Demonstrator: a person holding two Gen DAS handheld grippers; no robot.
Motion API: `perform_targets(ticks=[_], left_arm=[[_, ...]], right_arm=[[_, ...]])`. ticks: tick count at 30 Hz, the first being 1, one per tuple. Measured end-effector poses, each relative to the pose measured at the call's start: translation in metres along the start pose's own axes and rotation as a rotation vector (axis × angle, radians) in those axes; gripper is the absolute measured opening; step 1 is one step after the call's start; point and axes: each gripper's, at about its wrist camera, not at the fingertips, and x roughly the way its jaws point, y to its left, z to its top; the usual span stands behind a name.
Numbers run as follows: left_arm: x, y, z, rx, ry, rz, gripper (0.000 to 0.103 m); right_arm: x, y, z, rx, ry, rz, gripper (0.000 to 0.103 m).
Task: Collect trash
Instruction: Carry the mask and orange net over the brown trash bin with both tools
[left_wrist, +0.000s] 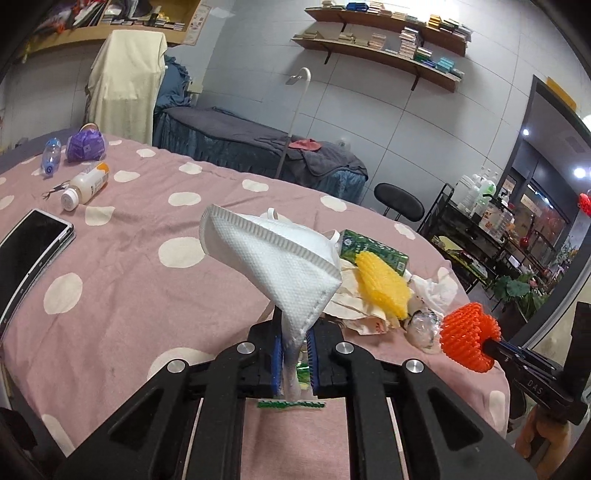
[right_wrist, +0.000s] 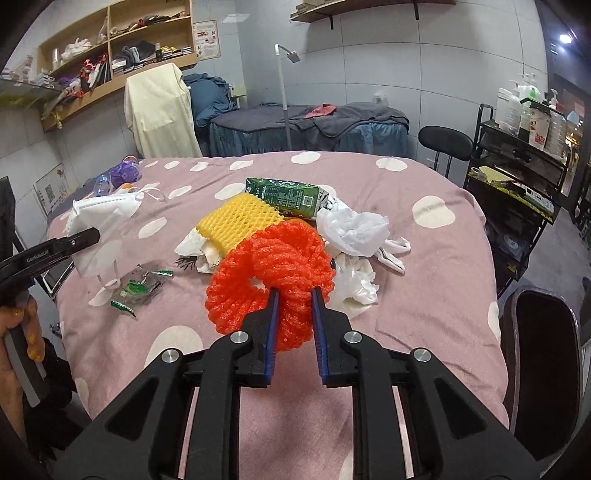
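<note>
**Inspector A:** Left gripper (left_wrist: 294, 341): jaws clamped on the lower corner of a white face mask (left_wrist: 269, 258). The mask stands up and away from the blue pads, clear of the pink polka-dot bedspread (left_wrist: 122, 266).

**Inspector B:** Confirmed. Right gripper (right_wrist: 294, 301): jaws closed on an orange foam fruit net (right_wrist: 269, 273), rolled into a ring. The pads pinch one side of the ring; the rest bulges to the left of the fingers.

**Inspector A:** Remaining trash?

**Inspector B:** A pile lies just beyond the right gripper's tips. A yellow foam net (right_wrist: 236, 221) rests ahead and slightly left, against a green drink carton (right_wrist: 286, 195) farther out. Crumpled white tissues (right_wrist: 351, 229) sit ahead and to the right. A clear wrapper with green print (right_wrist: 138, 286) lies flat to the left, near the left gripper.

**Inspector A:** From the left wrist view, the same pile sits ahead and to the right of the left gripper. Far to its left: a white bottle with an orange end (left_wrist: 86, 186) on its side, a clear plastic bottle (left_wrist: 51, 157), a purple bag (left_wrist: 85, 146), and a dark phone (left_wrist: 35, 240) at the bed's edge.

**Inspector B:** A hand (right_wrist: 22, 332) grips the left tool's handle at the left margin of the right wrist view.
</note>
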Motion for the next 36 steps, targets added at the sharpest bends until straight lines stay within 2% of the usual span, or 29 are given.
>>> perform_targets(ticks=[4,8,11,17,22,25,31,36], left_arm=[[-0.012,-0.028,-0.006,0.042,-0.028,-0.052,0.011],[-0.016,-0.066,-0.013,0.079,-0.030,-0.137,0.011],[-0.012,-0.098,-0.020,0.115,-0.017,-0.211,0.011],[0.011,-0.169,-0.038,0.224,0.034,-0.358,0.011],[0.031,-0.223,-0.054,0.303,0.088,-0.463,0.011],[0.038,-0.251,-0.063,0.350,0.110,-0.501,0.011],[0.048,-0.287,-0.076,0.408,0.153,-0.555,0.011],[0.055,-0.311,-0.086,0.448,0.185,-0.572,0.011]], right_arm=[[-0.018,-0.014,-0.009,0.037,-0.025,-0.002,0.018],[-0.042,-0.037,-0.017,0.093,-0.069,-0.028,0.018],[-0.061,-0.060,-0.026,0.144,-0.104,-0.077,0.018],[-0.095,-0.124,-0.044,0.253,-0.140,-0.242,0.018],[-0.110,-0.181,-0.067,0.360,-0.116,-0.372,0.018],[-0.108,-0.211,-0.082,0.417,-0.085,-0.426,0.018],[-0.095,-0.258,-0.109,0.506,-0.019,-0.487,0.018],[-0.073,-0.279,-0.121,0.536,0.041,-0.505,0.018]])
